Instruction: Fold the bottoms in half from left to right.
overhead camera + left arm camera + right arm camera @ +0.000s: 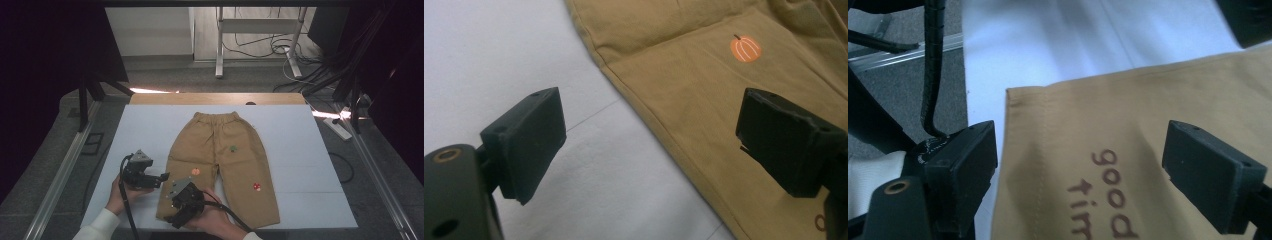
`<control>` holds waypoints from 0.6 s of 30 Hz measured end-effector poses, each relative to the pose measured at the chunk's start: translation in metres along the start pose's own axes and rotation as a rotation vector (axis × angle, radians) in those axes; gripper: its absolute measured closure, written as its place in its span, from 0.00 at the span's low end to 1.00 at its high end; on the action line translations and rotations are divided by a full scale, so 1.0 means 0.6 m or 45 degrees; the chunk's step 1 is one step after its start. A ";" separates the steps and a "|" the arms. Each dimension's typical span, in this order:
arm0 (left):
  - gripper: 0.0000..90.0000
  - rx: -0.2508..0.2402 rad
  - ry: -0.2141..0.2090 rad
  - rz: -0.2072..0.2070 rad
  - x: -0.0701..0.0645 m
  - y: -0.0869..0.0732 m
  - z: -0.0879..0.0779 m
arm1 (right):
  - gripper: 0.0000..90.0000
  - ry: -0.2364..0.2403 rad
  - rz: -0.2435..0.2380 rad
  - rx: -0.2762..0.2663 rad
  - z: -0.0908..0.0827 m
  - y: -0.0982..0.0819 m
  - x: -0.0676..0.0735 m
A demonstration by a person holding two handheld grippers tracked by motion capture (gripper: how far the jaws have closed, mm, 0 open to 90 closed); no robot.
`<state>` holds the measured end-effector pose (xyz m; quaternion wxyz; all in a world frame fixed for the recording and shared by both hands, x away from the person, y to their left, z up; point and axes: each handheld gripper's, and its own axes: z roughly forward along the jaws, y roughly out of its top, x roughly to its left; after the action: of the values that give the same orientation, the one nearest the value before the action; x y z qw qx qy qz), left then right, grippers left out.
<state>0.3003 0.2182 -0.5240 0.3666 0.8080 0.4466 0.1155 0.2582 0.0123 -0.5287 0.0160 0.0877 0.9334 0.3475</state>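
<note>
The tan trousers (220, 165) lie flat on the white tabletop (300, 150), waistband far from the person. Both the left gripper (161, 177) and right gripper (176, 200) hang wide open, empty, at one leg's hem (1058, 92). Each should probably pinch near a hem corner, catching both layers; no containers here.

Around the trousers (220, 165) we see bare white sheet (300, 145) on the far-left, the right and beyond the waistband: open passage there. Near left corner crowded: left gripper (162, 177) just beside the leg's outer edge, jaws apart; right gripper (176, 212) over the leg hem, jaws wide. Metal rail (60, 172) bounds the table's left side.
</note>
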 end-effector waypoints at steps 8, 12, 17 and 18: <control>0.14 -0.002 0.002 -0.001 0.001 -0.001 -0.001 | 0.18 -0.003 -0.041 0.015 0.018 0.007 0.016; 0.14 0.001 0.003 0.006 0.000 -0.002 -0.002 | 0.25 -0.011 -0.070 0.052 0.023 0.007 0.020; 0.14 -0.003 0.003 0.003 0.000 -0.002 -0.003 | 0.37 -0.053 -0.055 0.056 0.020 0.008 0.014; 0.14 -0.004 0.003 0.002 0.000 -0.002 -0.003 | 0.37 -0.053 -0.055 0.056 0.020 0.008 0.014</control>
<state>0.2987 0.2196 -0.5238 0.3672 0.8076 0.4462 0.1176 0.2517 0.0253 -0.5343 0.0410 0.0750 0.9420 0.3246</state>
